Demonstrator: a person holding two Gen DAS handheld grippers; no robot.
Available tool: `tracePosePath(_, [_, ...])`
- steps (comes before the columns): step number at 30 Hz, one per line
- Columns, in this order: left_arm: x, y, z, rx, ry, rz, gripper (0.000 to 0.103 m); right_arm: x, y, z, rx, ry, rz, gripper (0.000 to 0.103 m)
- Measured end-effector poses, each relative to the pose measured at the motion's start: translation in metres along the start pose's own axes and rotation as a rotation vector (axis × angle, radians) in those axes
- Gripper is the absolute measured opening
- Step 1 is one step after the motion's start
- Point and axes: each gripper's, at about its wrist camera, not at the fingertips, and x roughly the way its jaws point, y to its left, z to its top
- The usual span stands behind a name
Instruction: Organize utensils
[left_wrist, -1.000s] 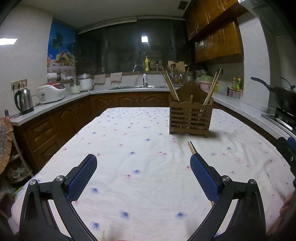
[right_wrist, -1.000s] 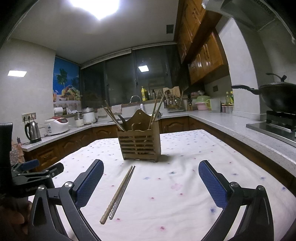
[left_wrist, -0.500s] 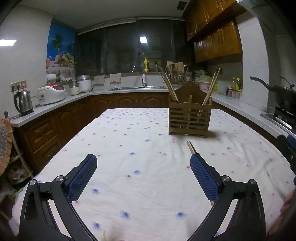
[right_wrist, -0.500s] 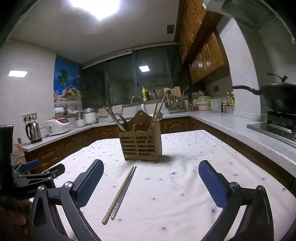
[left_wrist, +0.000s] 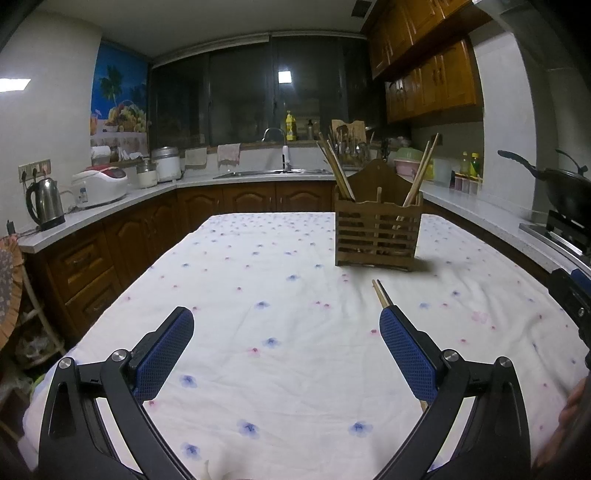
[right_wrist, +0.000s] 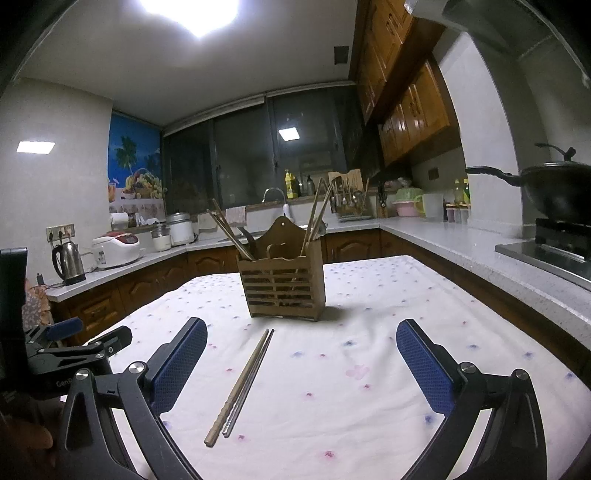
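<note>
A wooden slatted utensil holder (left_wrist: 376, 232) (right_wrist: 282, 286) stands on the table with chopsticks leaning out on both sides. Two loose chopsticks (right_wrist: 242, 384), one wooden and one metal, lie side by side on the cloth in front of it. In the left wrist view only their tips (left_wrist: 380, 291) show above my right finger. My left gripper (left_wrist: 286, 334) is open and empty over the cloth. My right gripper (right_wrist: 301, 349) is open and empty, with the loose chopsticks lying between its fingers, nearer the left one.
The table wears a white cloth with small flowers (left_wrist: 258, 295). Wooden counters surround it, with a kettle (left_wrist: 46, 203), a rice cooker (left_wrist: 99, 184), a sink (left_wrist: 273, 171), and a wok on the stove (right_wrist: 557, 192) at the right. The left gripper (right_wrist: 66, 343) shows at the right view's left edge.
Both grippers stay open. The right wrist view has tilted slightly, so the holder and loose chopsticks sit a little lower and nearer. The left view has barely shifted.
</note>
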Motion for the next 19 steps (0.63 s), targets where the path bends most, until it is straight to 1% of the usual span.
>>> tracePosePath(13, [0.0053, 0.001, 0.002, -0.005, 0.018, -0.018, 0.103, 0.001, -0.0008, 0.0004, -0.001, 0.007, -0.003, 0.103])
tracePosePath(19, [0.0087, -0.0003, 0.0043, -0.003, 0.027, -0.031, 0.103, 0.0087, -0.0007, 0.0001, 0.006, 0.027, -0.005, 0.103])
